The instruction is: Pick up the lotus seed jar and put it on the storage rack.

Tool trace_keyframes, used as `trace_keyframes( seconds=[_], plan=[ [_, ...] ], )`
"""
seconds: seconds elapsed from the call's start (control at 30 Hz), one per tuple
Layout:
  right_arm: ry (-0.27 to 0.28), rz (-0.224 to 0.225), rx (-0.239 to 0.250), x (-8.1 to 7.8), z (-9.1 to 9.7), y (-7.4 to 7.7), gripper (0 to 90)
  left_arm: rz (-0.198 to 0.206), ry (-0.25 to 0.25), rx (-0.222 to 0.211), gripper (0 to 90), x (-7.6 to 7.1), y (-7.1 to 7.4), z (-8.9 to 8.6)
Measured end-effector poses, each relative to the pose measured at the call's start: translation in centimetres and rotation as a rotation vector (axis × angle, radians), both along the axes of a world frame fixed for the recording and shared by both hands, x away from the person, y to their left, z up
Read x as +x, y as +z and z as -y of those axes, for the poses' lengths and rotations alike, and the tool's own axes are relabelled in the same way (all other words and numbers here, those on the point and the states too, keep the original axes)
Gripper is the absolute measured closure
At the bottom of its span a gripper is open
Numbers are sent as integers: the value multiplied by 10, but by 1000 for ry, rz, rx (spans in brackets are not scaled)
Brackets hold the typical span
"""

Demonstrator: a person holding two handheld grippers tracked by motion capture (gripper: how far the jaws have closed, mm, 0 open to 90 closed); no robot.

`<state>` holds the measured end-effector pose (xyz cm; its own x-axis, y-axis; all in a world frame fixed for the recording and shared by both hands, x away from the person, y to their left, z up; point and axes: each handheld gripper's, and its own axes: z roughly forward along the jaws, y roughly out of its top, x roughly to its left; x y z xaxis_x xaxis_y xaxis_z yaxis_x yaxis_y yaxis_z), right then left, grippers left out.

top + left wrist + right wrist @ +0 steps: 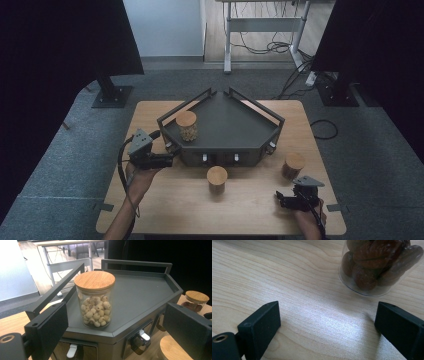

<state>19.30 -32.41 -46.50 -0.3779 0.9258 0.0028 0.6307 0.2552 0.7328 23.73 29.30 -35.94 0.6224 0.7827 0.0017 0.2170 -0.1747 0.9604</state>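
My left tool (170, 159) open, empty, lined up on seed jar (95, 302) centre frame | right tool (327, 322) open, idle on desk (287, 277)

In the right gripper view, the jar of dark fruit (378, 265) is cut off by the top edge at the upper right, so its lid is not seen. In the left gripper view, a lidded jar (172, 350) is cropped by the bottom edge at the lower right, and another jar (196, 300) at the right is partly hidden behind the tray (140, 295). In the high view, the contents of the two jars on the bench (165, 200) are too small to be told.
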Motion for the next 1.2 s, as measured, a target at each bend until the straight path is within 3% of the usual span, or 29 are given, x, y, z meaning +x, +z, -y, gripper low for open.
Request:
trace_keyframes(
  seconds=[1.2],
  plan=[
    [1, 1, 0, 0, 0, 0, 62, -38, -3, -12, 60, -14, -17, -14]
  ],
)
